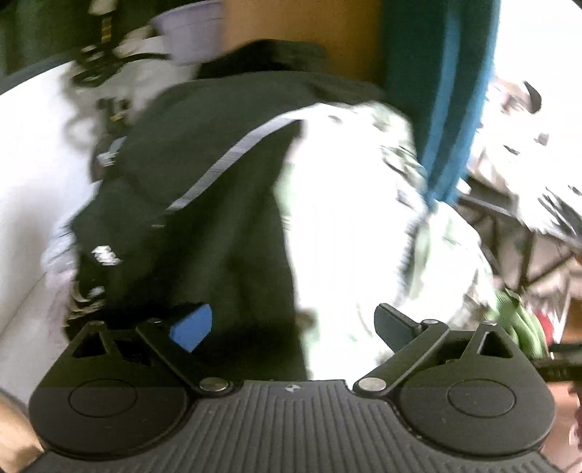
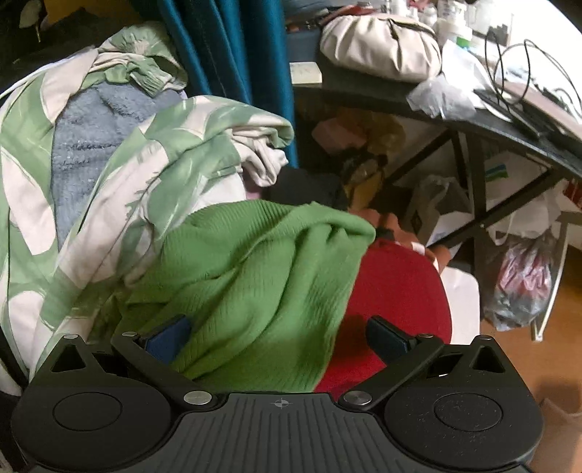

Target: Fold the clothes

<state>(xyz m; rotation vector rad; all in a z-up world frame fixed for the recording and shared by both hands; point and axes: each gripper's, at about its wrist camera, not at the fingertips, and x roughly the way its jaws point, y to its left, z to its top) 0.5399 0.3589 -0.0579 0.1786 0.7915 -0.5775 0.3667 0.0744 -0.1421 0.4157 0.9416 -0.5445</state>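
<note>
The left wrist view is blurred. A dark green garment [image 1: 203, 203] with a grey stripe lies ahead, beside bright white cloth with green print [image 1: 349, 233]. My left gripper [image 1: 291, 327] is open just over the line where the two meet, holding nothing. In the right wrist view a green ribbed knit garment [image 2: 254, 283] lies heaped between the wide-apart fingers of my right gripper [image 2: 280, 338], which is open. A red cloth [image 2: 396, 291] lies under the knit's right side. A green-and-white leaf-print sheet [image 2: 120, 182] and a blue-grey towel [image 2: 87, 145] are piled to the left.
A teal curtain [image 2: 232, 54] hangs behind the pile. A dark table [image 2: 473, 123] on the right carries a beige bag [image 2: 378, 43], cables and plastic. Bags and clutter [image 2: 520, 280] sit under it on the wooden floor. A grey pot [image 1: 189, 29] stands at the back left.
</note>
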